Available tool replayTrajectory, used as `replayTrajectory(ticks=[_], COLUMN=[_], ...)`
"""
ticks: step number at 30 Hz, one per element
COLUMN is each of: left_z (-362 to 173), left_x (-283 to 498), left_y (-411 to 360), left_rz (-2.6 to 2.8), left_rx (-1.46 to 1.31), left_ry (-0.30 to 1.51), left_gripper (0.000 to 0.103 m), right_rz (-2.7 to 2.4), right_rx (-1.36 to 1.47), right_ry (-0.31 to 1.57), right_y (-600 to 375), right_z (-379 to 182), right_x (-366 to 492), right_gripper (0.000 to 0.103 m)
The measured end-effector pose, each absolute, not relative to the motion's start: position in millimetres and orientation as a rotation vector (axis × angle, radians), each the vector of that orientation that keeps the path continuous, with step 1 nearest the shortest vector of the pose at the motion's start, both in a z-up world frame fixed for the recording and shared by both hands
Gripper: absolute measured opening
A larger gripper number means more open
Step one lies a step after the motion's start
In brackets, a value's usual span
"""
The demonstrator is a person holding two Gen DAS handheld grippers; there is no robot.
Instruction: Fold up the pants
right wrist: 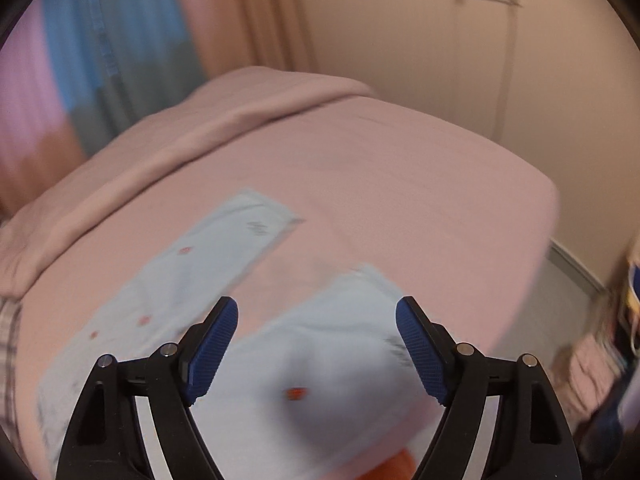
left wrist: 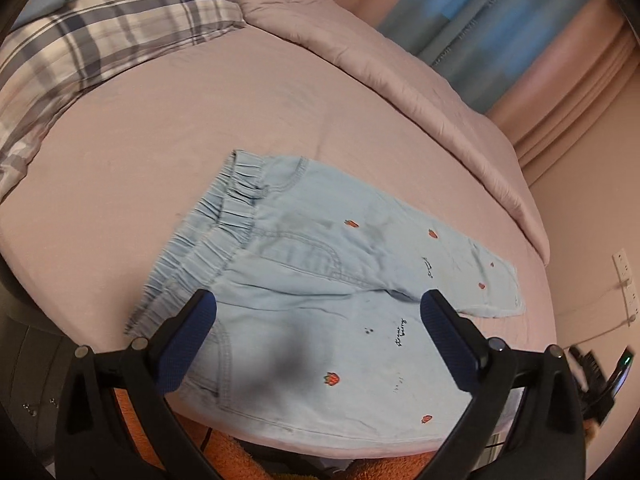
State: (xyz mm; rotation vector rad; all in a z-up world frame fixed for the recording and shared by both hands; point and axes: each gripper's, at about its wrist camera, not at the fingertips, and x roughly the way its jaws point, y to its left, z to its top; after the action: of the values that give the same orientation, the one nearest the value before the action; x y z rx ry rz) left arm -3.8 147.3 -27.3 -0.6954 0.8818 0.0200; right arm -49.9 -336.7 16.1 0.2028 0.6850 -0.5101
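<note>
Light blue denim pants (left wrist: 304, 280) with small red strawberry prints lie flat on the pink bed sheet (left wrist: 200, 128). The elastic waistband (left wrist: 216, 216) points to the upper left, and one leg runs to the right. My left gripper (left wrist: 318, 312) hovers above the seat of the pants, wide open, with nothing between its blue pads. In the blurred right wrist view the two legs (right wrist: 224, 264) spread apart in a V. My right gripper (right wrist: 318, 320) stands open over the nearer leg (right wrist: 320, 360), holding nothing.
A plaid pillow (left wrist: 92, 28) lies at the bed's upper left. A bunched pink duvet (left wrist: 380, 68) runs along the far side, with curtains (left wrist: 500, 28) behind. Wall sockets (left wrist: 624, 276) sit at the right. An orange towel (left wrist: 248, 456) hangs below the near bed edge.
</note>
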Motion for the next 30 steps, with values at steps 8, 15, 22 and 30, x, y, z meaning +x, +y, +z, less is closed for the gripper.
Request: replayTrajectory(ticks=[8,15,22,30], left_z=[-43.4,-57.3,-64.0,-80.6], left_x=[-0.5,-3.8,4.0,5.0], left_y=[127.3,126.6,116.0,111.1], left_rz=[-0.011,0.017,-0.003,-0.024], left_rx=[-0.660,-0.640,-0.613,-0.639], left_ry=[0.935,0.967,0.984,1.036], left_gripper=[0.102,0.101,0.096,0.079], right_rz=[-0.216,-0.094,0.024,-0.096], right_rx=[0.065,-0.013,0.086,0.236], right_ry=[0.755,0.844,0.958,1.110], right_y=[-260.6,-204.6,-176.5,-170.9], right_z=[6.3,-19.8,-32.6,-78.3], right_x=[7.3,60.6,114.6,196.4], right_gripper=[0.082,0.081,0.081,0.081])
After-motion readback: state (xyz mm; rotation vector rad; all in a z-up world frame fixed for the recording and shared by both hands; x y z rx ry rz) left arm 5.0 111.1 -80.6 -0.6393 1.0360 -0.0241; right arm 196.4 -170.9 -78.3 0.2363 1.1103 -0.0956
